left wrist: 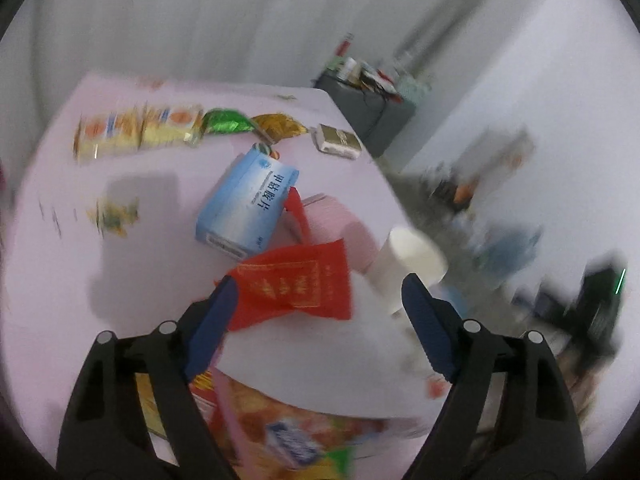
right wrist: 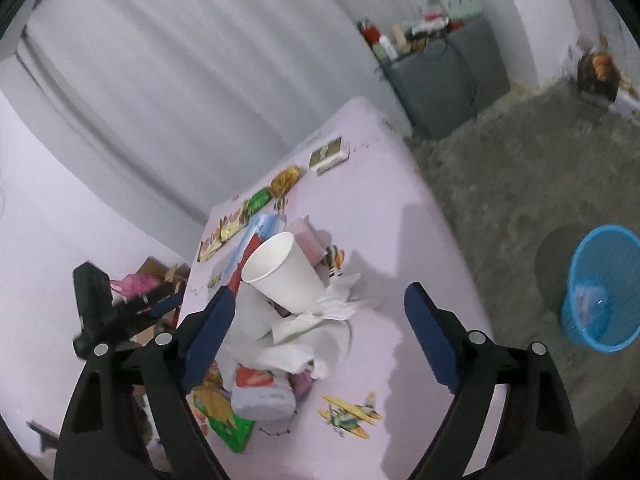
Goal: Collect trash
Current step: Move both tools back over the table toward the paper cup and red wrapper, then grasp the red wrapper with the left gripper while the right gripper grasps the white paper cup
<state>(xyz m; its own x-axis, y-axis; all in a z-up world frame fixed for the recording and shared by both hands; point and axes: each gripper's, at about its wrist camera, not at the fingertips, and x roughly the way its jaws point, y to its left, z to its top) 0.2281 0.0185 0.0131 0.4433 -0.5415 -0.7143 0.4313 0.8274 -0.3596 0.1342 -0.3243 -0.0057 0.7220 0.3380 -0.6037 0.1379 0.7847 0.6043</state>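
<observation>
Right wrist view shows the right hand-held gripper (right wrist: 316, 320) with jaws wide apart and empty, above a heap of trash on the pink bench (right wrist: 400, 208): a tipped white cup (right wrist: 280, 276) resting on crumpled tissue (right wrist: 316, 340), with snack wrappers (right wrist: 224, 412) beside it. A blue bin (right wrist: 600, 288) stands on the floor, well apart from the bench. Left wrist view, blurred, shows the left hand-held gripper (left wrist: 316, 304) also open and empty, over a red bag (left wrist: 300, 284) next to a blue box (left wrist: 248, 204). Risks, as I judge them: the cup may roll off the heap if nudged; thin tissue may tear or slip; both grippers crowd one pile and could collide.
</observation>
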